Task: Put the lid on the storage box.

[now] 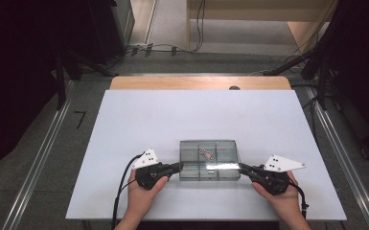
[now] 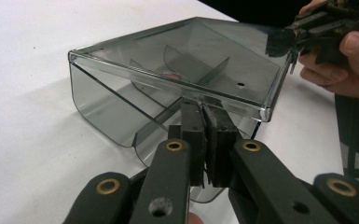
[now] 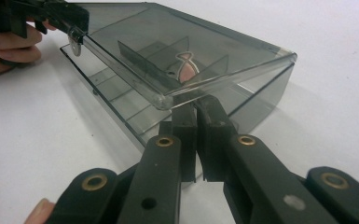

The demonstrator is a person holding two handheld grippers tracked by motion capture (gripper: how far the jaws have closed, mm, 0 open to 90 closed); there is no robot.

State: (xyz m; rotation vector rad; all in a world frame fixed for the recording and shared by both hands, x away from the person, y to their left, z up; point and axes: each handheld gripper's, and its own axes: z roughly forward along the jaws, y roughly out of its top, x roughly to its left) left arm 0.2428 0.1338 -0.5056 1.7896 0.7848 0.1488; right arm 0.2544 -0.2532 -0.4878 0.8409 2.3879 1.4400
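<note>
1. Left gripper [image 2: 204, 112]: matte black, two flat-sided jaws on arms with brass-coloured rivets. Jaws clenched together, tips up under the lid rim at the box's near short end in the left gripper view. Whether they pinch the rim itself cannot be told.
2. Right gripper [image 3: 196, 109]: same build. Jaws pressed together, tips just under the rounded lid edge at the opposite short end. Whether plastic is pinched between them cannot be told.
3. Box [image 1: 210, 160]: smoke-grey transparent plastic, rectangular, rounded corners, glossy with light streaks. Thin inner partitions form several compartments. It sits on the near half of the table, between the two grippers, which meet it from the left and the right.
4. Lid [image 2: 186, 60]: same tinted plastic, flat with a thick clear rim, lying over the box.
5. Small object [image 3: 186, 65]: pinkish-orange with a dark outline, lying in a compartment near the middle of the box. Kind not discernible.
6. Table [image 1: 172, 115]: smooth white surface, with a wooden strip at its far edge.
7. Plates [image 1: 146, 158]: white, three-cornered, dotted, one atop each gripper.
</note>
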